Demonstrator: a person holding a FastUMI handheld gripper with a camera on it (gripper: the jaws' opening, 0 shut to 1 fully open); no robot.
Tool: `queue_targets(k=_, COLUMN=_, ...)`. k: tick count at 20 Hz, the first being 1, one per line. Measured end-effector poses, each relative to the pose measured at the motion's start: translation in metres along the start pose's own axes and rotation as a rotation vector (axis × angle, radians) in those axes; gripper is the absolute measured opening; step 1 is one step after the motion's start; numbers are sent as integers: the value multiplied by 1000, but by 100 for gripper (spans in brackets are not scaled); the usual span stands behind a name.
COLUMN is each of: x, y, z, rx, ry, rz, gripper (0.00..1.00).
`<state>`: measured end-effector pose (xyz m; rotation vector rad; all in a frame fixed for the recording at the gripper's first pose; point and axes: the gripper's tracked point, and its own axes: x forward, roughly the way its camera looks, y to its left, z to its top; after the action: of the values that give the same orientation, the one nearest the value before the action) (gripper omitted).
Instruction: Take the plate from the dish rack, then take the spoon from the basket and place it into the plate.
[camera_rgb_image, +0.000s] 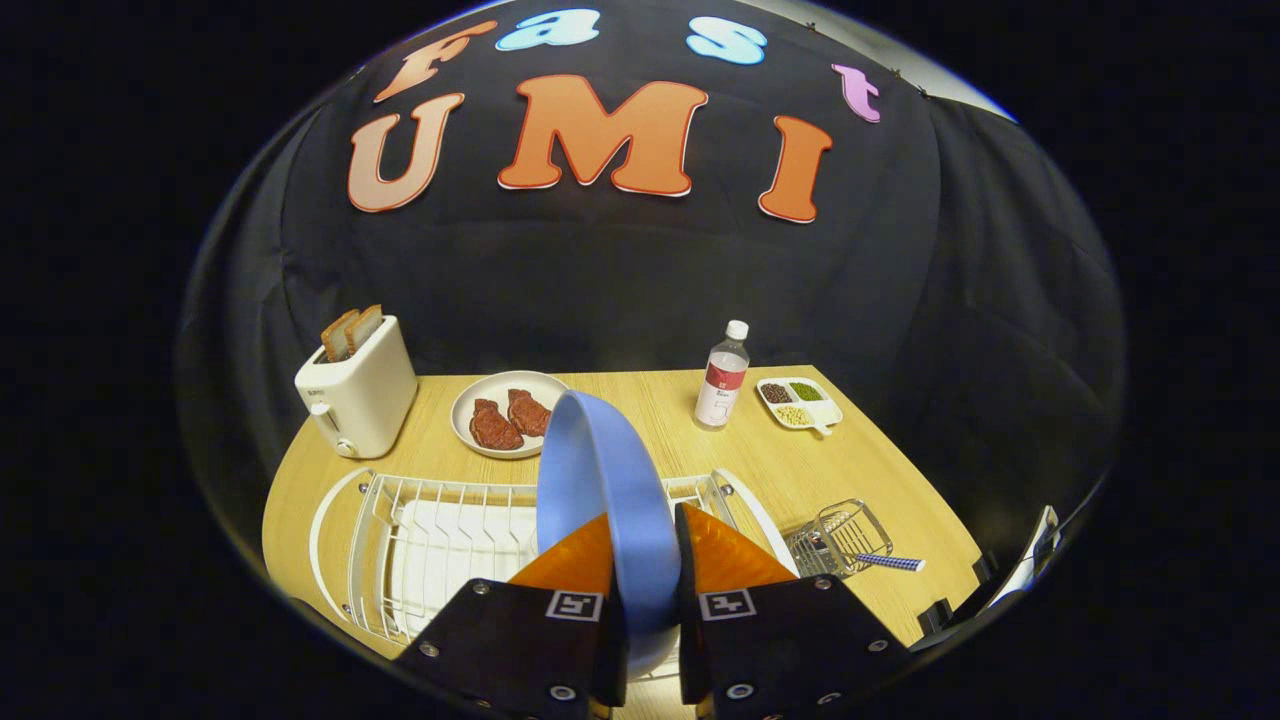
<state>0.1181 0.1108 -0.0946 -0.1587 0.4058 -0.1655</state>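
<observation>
**Plate held on edge in the gripper, above the dish rack**

Plate (600, 500), pale blue and standing on its rim, sat clamped between the two orange fingers (575, 560) of the gripper (645, 565). One finger pressed on each face, and the plate rose up and away beyond the fingertips.

Going left to right across the wooden table (800, 470): a white toaster (355, 395) with two slices of bread stood at the far left corner. Beside it, along the far edge, a pale dish (470, 400) carried two dark red pieces of meat. The white wire dish rack (440, 540) took up the near left part of the table, directly under and behind the held plate; its slots looked bare. Right of the plate, near the far edge, stood a clear bottle (722, 378) with a red label, then a small divided tray (800, 403) of beans or grains. At the near right edge lay a small wire basket (838, 535), with the spoon (888, 562), its handle checked blue and white, poking out toward the right.

By the look of it, the first step was in hand: the plate seemed lifted off the rack but not yet set down. The next move would call for laying it flat on a bare patch of table, likely between rack and basket, then releasing it and reaching for the spoon handle.
</observation>
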Motion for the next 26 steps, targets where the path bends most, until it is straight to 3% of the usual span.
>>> queue_targets(k=14, x=-69, y=-65, z=-35, rx=305, ry=39, rz=155, gripper=20)
queue_targets(k=26, x=-110, y=-141, z=-132, rx=516, ry=128, rz=161, gripper=21)
